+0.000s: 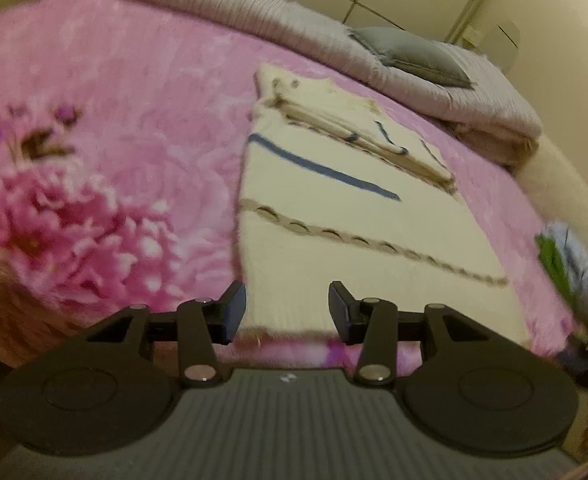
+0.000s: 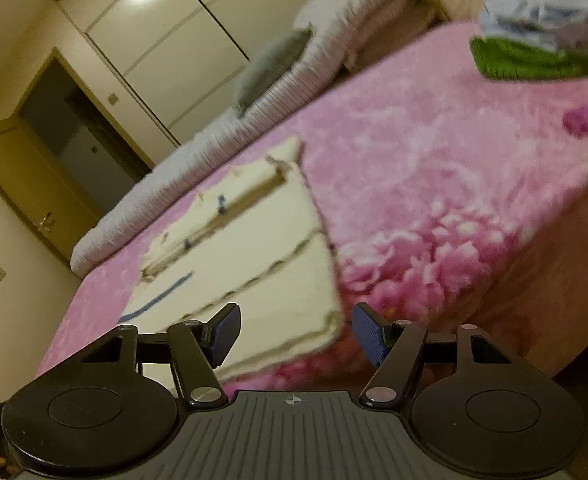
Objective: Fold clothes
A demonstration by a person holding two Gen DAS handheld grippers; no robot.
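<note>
Two grippers, both wide open and empty. The cream sweater [image 1: 357,248] lies mid-frame beyond the left gripper [image 1: 288,310]. Its corner sits between the right gripper [image 2: 295,334] fingers.

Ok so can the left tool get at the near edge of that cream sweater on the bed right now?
Probably yes. The left tool is open and points at the near hem of the cream sweater, which lies flat on the pink blanket. Nothing sits between them.

A home bedroom: a bed [image 1: 134,100] under a pink floral plush blanket [image 2: 433,152], a rolled quilt [image 1: 254,4] and grey pillow [image 1: 413,54] at its far side, cream wardrobe doors [image 2: 166,40] beyond, and an open doorway [image 2: 78,132] far left.
</note>
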